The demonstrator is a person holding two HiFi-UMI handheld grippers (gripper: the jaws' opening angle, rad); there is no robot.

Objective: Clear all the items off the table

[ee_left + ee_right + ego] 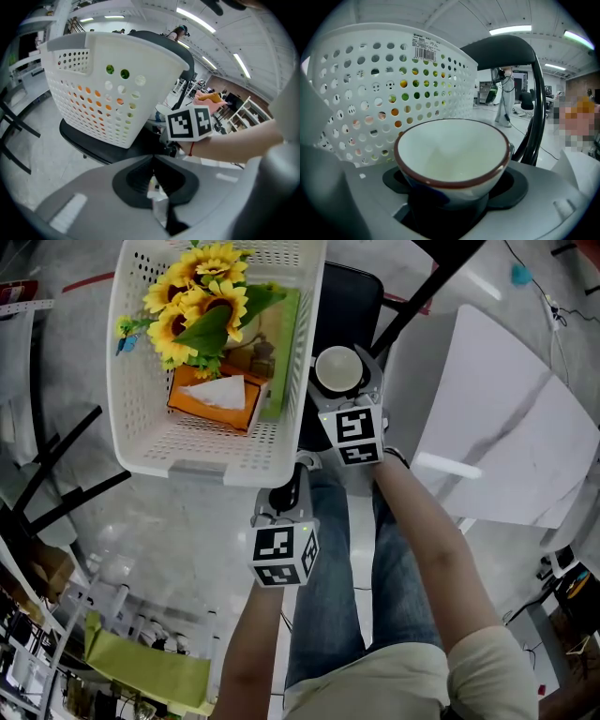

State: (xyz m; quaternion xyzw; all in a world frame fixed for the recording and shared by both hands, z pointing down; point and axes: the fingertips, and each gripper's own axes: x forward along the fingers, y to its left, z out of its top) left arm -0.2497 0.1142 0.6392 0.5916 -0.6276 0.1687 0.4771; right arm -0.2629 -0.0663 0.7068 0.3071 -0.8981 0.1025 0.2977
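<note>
White perforated basket (211, 465) on black chair seat (352, 287), sunflowers (202, 301) and orange tissue box (217, 395) inside. Just right: brown-rimmed bowl (339, 369) clamped in right gripper (344, 390), jaws wide. Left gripper (286, 495) nearer, closed, empty.

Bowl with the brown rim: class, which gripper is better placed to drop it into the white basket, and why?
Right. The right gripper holds the bowl close beside the basket wall. The left gripper is shut on nothing and sits nearer the person, below the basket's near rim.
</note>
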